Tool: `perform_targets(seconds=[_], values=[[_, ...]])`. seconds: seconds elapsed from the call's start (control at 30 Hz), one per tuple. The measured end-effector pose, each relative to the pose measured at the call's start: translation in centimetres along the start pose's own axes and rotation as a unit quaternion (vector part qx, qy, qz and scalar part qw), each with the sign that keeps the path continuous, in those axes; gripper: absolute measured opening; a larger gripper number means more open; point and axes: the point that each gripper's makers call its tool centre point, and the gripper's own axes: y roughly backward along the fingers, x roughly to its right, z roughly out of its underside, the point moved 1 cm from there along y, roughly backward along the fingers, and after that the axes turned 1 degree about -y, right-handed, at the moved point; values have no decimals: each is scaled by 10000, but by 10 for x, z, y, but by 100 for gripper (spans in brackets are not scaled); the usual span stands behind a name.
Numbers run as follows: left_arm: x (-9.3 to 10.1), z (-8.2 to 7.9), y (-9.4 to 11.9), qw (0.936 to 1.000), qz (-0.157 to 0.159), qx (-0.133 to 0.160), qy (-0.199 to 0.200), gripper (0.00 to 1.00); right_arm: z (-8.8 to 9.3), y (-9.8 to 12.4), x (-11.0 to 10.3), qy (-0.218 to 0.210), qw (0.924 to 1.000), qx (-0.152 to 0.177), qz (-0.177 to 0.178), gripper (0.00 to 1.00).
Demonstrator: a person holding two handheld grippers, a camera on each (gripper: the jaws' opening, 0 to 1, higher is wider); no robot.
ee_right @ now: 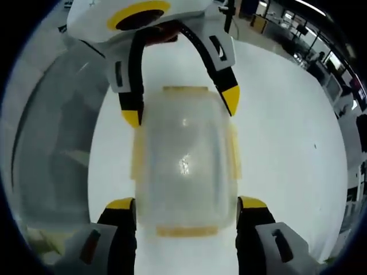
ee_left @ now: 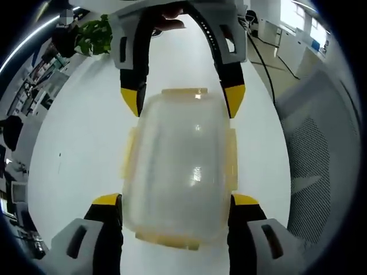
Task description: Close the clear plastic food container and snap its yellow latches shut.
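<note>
The container [ee_left: 176, 166] lies on the white desk [ee_left: 74, 137] between my two facing tools, its long axis running from my left tool [ee_left: 176, 200] to my right tool [ee_right: 186, 203], both spread wide around its ends, gripping nothing, equally near.

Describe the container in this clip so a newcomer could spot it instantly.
On the white table, between the two facing hand-held grippers, sits the container. It is a clear, rounded-rectangular plastic box with pale yellow latches along its edges, the one see-through thing there.
</note>
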Motion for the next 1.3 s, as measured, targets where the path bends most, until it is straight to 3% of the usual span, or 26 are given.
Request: perform_targets(seconds=[0.73,1.3], values=[[1,51,22,10000,-37,-36,67,75,-52,-19,-7,69,10000,-38,-28,70],[1,67,30,9999,-60,-76,103,75,-68,-24,-9,109,9999,-9,-50,70]])
